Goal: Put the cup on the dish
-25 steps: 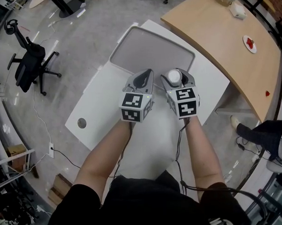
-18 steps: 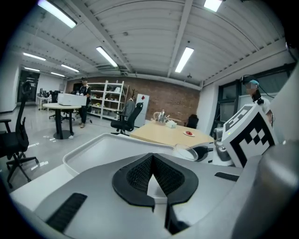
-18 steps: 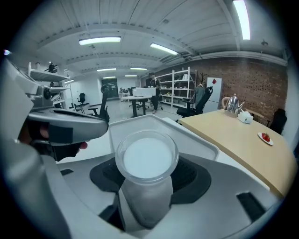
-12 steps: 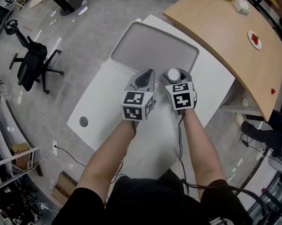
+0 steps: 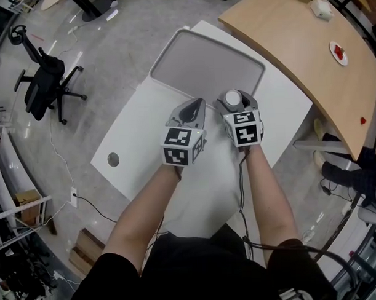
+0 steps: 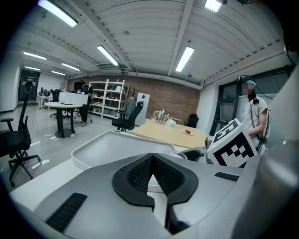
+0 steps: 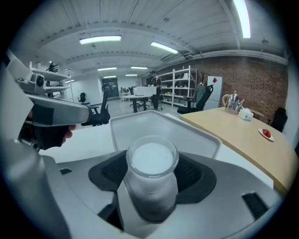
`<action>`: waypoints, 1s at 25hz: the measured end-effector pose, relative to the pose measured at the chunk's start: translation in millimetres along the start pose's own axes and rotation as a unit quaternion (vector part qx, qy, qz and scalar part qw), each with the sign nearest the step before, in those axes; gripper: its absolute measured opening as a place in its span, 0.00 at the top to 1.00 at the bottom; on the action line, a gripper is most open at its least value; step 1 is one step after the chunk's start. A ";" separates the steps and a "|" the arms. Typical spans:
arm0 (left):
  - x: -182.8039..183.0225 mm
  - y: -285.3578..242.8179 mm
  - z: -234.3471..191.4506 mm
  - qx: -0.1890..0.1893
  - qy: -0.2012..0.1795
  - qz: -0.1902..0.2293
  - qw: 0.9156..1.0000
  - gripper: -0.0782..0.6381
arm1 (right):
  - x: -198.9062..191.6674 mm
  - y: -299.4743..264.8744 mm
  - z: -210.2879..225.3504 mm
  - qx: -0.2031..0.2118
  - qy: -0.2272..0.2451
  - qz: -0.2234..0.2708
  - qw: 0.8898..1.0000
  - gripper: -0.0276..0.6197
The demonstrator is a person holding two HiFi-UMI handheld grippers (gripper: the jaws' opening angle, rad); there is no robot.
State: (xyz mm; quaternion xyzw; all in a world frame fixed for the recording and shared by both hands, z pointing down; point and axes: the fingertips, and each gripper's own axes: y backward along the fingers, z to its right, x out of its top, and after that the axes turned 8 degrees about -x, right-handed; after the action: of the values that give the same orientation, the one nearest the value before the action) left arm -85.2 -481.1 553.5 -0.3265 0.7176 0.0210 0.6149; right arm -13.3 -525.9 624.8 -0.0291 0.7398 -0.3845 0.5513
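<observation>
Frosted cup (image 7: 152,175) upright, mouth-up | right hand-held gripper (image 5: 234,103) clamps it | left hand-held gripper (image 6: 152,159) closed

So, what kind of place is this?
Probably an open-plan office or lab: a black office chair, a curved wooden desk, and white shelving against a brick wall.

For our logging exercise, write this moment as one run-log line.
left gripper: shut, empty | right gripper: shut on cup | cup: upright, short of dish | dish: empty, on table
</observation>
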 end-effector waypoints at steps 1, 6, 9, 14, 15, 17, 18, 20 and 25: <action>1.7 3.1 1.2 0.000 -0.001 0.002 1.000 0.89 | 5.3 5.3 2.6 -0.008 0.001 0.008 1.000 0.56; 18.6 25.9 11.4 0.000 -0.009 0.018 1.000 0.89 | 39.7 44.2 8.7 -0.032 0.000 0.059 0.998 0.56; 39.3 49.7 22.1 -0.004 -0.021 0.040 0.999 0.89 | 62.9 86.9 0.5 -0.041 0.000 0.092 0.995 0.56; 68.4 101.8 68.2 -0.025 -0.073 0.075 0.994 0.89 | 90.6 179.5 -26.7 -0.051 -0.010 0.149 0.987 0.56; 71.9 113.4 80.7 -0.032 -0.083 0.079 0.993 0.89 | 93.3 199.3 -32.2 -0.058 -0.015 0.158 0.986 0.59; 77.4 136.7 105.8 -0.048 -0.098 0.089 0.990 0.89 | 95.4 236.5 -43.3 -0.074 -0.025 0.175 0.981 0.81; 78.7 148.5 117.5 -0.055 -0.098 0.095 0.989 0.89 | 94.2 252.8 -50.6 -0.077 -0.031 0.180 0.980 0.84; 77.5 172.5 137.7 -0.068 -0.089 0.103 0.988 0.89 | 90.1 282.3 -68.4 -0.075 -0.041 0.186 0.979 0.89; 65.1 231.9 165.6 -0.100 -0.065 0.128 0.985 0.89 | 81.4 344.6 -120.1 -0.066 -0.053 0.207 0.975 0.94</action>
State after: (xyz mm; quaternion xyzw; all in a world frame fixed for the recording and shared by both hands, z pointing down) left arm -58.0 -256.2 368.8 -0.2891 0.7062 0.1924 0.6170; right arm -14.4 -257.3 364.7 0.0684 0.7232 -0.2106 0.6542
